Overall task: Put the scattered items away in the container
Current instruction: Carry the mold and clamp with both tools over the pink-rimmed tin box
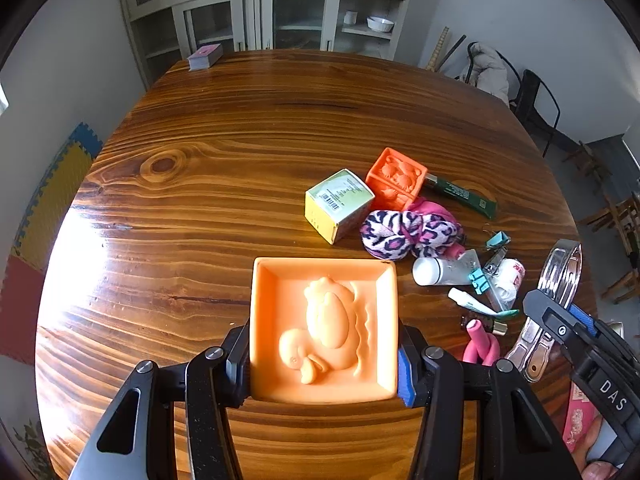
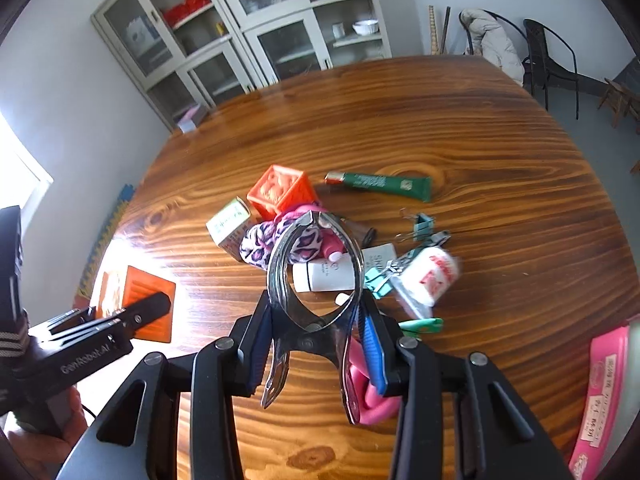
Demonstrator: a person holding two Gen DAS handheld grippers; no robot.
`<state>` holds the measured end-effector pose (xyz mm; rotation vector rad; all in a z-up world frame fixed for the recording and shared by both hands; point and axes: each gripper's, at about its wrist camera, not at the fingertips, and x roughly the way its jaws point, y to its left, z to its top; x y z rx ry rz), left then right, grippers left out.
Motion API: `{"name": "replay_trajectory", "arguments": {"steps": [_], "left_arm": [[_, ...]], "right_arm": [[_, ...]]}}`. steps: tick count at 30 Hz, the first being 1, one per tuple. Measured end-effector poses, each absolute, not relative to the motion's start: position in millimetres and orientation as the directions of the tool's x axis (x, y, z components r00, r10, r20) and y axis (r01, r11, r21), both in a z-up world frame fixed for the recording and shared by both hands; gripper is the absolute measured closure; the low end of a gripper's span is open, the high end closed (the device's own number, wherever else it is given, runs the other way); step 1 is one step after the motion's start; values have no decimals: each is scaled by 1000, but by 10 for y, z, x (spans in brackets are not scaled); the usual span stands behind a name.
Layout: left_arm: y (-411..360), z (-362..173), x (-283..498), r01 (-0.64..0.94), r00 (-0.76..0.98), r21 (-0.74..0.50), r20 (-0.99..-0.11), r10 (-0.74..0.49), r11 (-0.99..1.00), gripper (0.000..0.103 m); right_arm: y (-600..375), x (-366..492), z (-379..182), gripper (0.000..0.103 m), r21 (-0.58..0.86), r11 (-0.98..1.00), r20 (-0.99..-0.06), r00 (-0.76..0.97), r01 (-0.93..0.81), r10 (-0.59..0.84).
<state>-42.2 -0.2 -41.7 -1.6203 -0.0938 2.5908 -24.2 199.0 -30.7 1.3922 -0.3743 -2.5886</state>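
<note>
The left gripper [image 1: 324, 364] is clamped on an orange rubber block [image 1: 323, 330] with a duck in relief on its upper face, one finger on each side wall; the block hangs over the wooden table [image 1: 224, 184], just short of the pile of loose things.

The right gripper [image 2: 316, 354] clasps a pair of metal tongs [image 2: 314, 280] by the handles near the hinge. The two curved arms of the tongs bow outward and meet again at their tips, so they are pressed together at the far end; the tips lie in line with the leopard-print scrunchie [image 2: 280, 242], but whether they pinch it cannot be told.

Around that scrunchie lies the clutter: a second orange block [image 2: 282, 192] just behind it, a yellow-green carton [image 2: 228, 226] touching its left side, a dark green tube [image 2: 380, 182] well behind and to the right, a white bottle [image 2: 326, 274] just in front, teal binder clips [image 2: 378, 278] and a white roll with red print [image 2: 434, 274] to the right of the bottle. A pink foam roller [image 2: 370, 394] lies nearest the right gripper, under the tongs' handles.

A pink container [image 2: 604, 392] sits at the table's right edge, well apart from the scrunchie
</note>
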Motion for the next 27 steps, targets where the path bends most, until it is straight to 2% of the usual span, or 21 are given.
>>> {"name": "replay_trajectory", "arguments": {"steps": [13,27], "left_arm": [[906,-160,-14,-162,-452,-105,-876,168,-981,48],[2308,-137,338,-367,-403,-121,-873,274,-923,48]], "right_arm": [[2944,378,25,59,306,-950,-760,-618,-69,-200],[4213,1275,-85,59,227,-935,-806,-592,-273,-22]]}}
